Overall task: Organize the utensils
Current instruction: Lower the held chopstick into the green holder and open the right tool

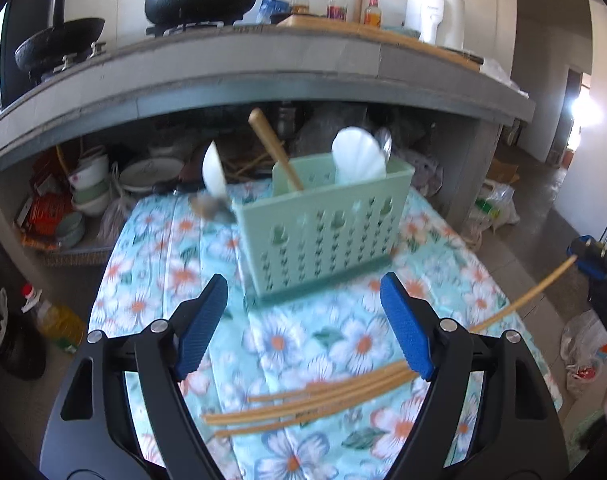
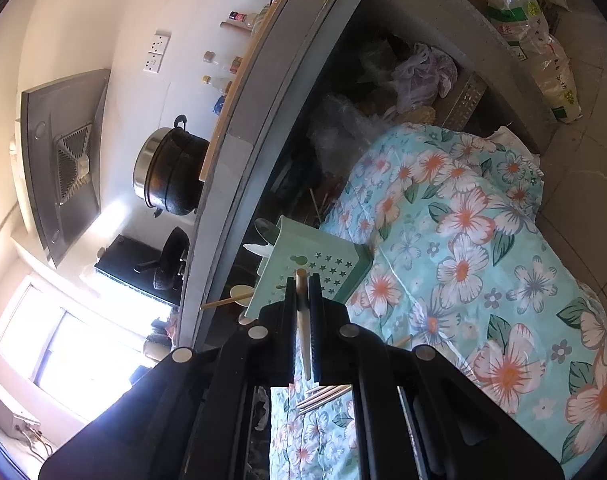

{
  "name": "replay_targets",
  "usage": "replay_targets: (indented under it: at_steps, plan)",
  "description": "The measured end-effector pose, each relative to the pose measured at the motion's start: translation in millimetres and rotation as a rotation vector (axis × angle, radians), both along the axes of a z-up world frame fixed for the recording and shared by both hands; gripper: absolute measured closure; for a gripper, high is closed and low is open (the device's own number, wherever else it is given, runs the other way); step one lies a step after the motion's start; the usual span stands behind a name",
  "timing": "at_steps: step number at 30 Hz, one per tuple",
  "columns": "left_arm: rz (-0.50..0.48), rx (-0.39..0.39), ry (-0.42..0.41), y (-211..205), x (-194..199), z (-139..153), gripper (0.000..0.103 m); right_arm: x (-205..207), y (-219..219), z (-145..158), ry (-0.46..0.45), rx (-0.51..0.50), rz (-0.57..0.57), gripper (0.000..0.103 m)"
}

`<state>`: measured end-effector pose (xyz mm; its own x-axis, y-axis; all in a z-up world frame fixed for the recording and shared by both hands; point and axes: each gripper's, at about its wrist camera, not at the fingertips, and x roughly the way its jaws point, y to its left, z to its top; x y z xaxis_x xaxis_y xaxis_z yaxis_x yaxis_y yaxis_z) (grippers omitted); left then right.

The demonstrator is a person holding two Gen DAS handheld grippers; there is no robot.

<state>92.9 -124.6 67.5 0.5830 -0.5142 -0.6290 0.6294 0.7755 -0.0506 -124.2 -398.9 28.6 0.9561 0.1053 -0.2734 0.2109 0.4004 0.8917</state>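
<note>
Above table's far edge, right gripper (image 2: 302, 280) pinching chopstick (image 2: 303, 320); left gripper (image 1: 303, 320) spread, idle. Tip chopstick upright, lower gently into holder (image 1: 323, 232).

No legible text anywhere.

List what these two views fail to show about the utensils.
- Left wrist view: chopsticks partly behind the left gripper fingers; count blurred.
- Left wrist view: metal spoon beside the caddy is motion-blurred.
- Right wrist view: chopstick in the right gripper, its length hidden by fingers.
</note>
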Motion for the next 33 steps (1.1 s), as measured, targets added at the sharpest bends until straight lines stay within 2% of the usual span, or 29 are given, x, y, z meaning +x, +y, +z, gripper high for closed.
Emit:
replay_targets:
  at_steps: [10, 16, 27, 33]
  plan:
    - [0.045, 0.016, 0.0, 14.6, 3.0, -3.9, 0.024, 6.0, 9.0, 8.2, 0.002, -0.029, 0.015, 0.097]
    - [0.047, 0.018, 0.015, 16.7, 6.1, -6.8, 0.023, 16.1, 13.0, 28.6, 0.002, -0.098, 0.03, 0.097]
    - [0.099, -0.029, 0.02, 37.0, 9.4, -0.2, 0.023, 64.9, 12.8, 137.9, -0.111, -0.387, 0.067, 0.097]
    - [0.133, -0.042, 0.036, 50.6, 13.9, -1.8, 0.023, 102.4, 23.9, 180.7, -0.128, -0.521, 0.083, 0.097]
